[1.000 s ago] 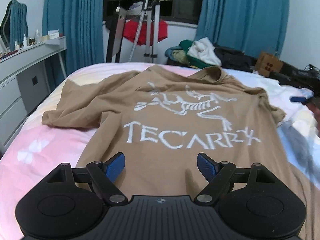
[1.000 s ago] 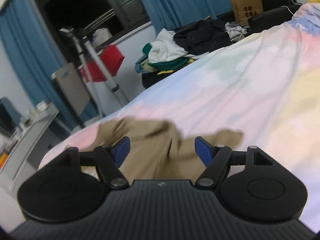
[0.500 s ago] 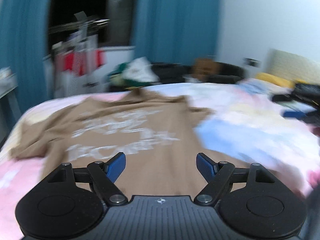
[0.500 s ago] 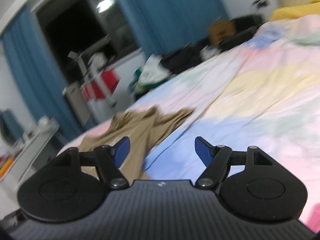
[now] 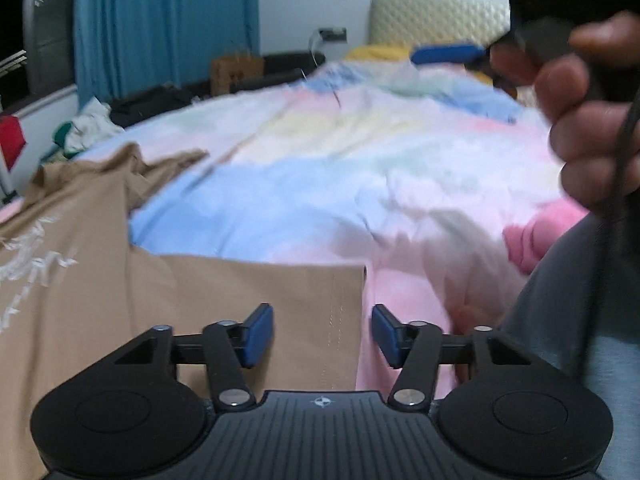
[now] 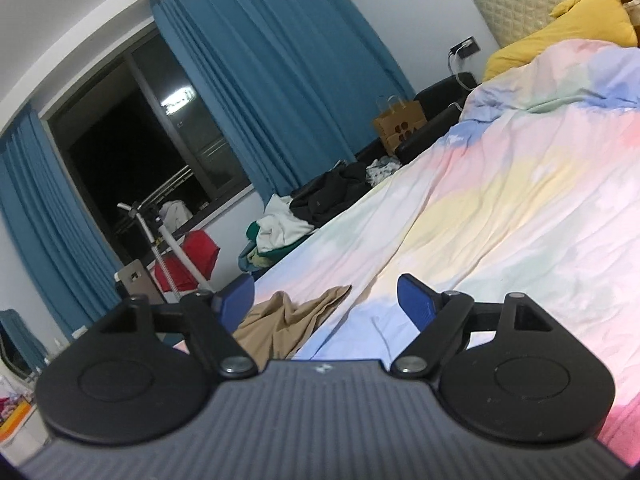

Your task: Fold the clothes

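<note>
Tan cotton T-shirt with white chest print (image 5: 92, 300) lies flat on the bed's pastel patchwork duvet (image 5: 320, 176), print side up, near the foot end. In the left wrist view its straight hem corner sits right under the left gripper (image 5: 323, 334): left blue pad (image 5: 259, 334) is over the tan cloth, right pad over the pink duvet, hem edge between them. Jaws have just been closing, now partly closed, pads not pressing on the cloth; nothing gripped.

Right gripper (image 6: 326, 304) is held above the bed, pointing along it towards the window. Jaws have just been opening, stand wide, empty. Between them in the far view is the crumpled sleeve end of the same shirt (image 6: 288, 320), well below and beyond the pads, not touched.

The person's right hand (image 5: 580, 120) shows at the upper right of the left wrist view, fingers wrapped round a black handle, blurred.

Containers: brown paper carrier bag (image 6: 400, 126) stands upright on the dark bench (image 6: 440, 120) by the blue curtain (image 6: 280, 80); contents can't be seen. Loose pile of black, white and green clothes (image 6: 312, 208) heaped beside the bed, in no container. Yellow pillow (image 6: 560, 28) at the headboard.
</note>
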Demonstrator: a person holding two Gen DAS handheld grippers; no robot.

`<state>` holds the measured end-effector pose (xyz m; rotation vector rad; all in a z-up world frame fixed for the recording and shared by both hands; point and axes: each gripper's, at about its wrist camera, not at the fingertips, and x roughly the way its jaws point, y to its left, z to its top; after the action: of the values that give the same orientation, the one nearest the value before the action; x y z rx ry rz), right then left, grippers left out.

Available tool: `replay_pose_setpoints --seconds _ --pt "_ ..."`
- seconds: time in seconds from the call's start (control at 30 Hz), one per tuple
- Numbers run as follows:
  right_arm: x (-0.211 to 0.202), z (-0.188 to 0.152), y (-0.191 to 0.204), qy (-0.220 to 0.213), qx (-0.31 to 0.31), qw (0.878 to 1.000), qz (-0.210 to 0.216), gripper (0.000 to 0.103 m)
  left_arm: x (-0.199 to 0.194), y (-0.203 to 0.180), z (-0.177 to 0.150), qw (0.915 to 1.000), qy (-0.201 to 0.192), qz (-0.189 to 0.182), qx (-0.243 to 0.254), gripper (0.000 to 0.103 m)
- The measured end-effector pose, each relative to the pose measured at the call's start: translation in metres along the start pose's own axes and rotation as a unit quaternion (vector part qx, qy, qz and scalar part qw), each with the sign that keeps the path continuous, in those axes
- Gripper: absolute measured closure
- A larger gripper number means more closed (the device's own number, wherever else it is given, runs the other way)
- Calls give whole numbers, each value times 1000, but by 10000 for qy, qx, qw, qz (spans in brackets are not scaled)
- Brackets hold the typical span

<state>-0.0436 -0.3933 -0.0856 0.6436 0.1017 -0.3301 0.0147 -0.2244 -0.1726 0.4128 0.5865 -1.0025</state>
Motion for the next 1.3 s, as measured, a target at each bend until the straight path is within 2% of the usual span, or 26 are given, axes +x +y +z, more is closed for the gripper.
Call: replay_pose_setpoints --seconds 0.03,0.1,0.13,0.17,0.4,0.53,0.63,0.73,0.83,0.9,0.97,1.03,1.13,1.17,1.23,1.3 --pt "1 -1 0 11 -19 10000 19 22 4 2 0 10000 -2 -38 -60 61" --pt "5 -4 0 39 -36 10000 58 22 7 4 -1 9998 -57 -95 -143 86" --pt "7 -6 0 79 -21 10000 54 22 7 5 -2 9997 -99 -119 -174 87" --pt "9 -7 -1 119 -6 9999 50 22 5 6 -2 9996 -152 -138 -203 94" --pt "9 -8 -7 180 255 9994 127 22 -71 31 9 9941 -873 -351 -538 97" --pt "8 -8 -3 186 239 9994 168 22 -116 39 12 9895 -1238 -529 -517 97" --pt "12 -9 -3 347 299 9986 278 22 -137 39 11 9865 -1414 -745 -361 97" --pt "20 -11 -3 677 407 9963 345 23 -136 30 5 9854 -1270 -1101 -258 97" --pt "32 -16 -3 1103 543 9913 478 34 -115 12 -6 9881 -850 -1282 -76 97" --pt "39 -21 -2 1389 599 9868 578 46 -95 2 -15 9899 -498 -1330 4 97" --pt "46 -26 1 1664 606 9818 684 69 -75 -5 -25 9910 -151 -1324 98 97" --pt "51 -31 6 1876 524 9779 761 78 -64 -7 -29 9913 18 -1309 116 97" --pt "54 -36 16 2062 328 9741 871 80 -67 -3 -26 9921 -37 -1257 33 95" --pt "54 -35 15 2088 334 9733 889 80 -69 -1 -24 9922 -59 -1242 -22 93" --pt "54 -33 14 2139 347 9718 926 80 -74 -1 -21 9934 -24 -1144 -119 80" --pt "52 -32 12 2107 429 9727 870 79 -82 1 -17 9951 42 -978 -169 59"
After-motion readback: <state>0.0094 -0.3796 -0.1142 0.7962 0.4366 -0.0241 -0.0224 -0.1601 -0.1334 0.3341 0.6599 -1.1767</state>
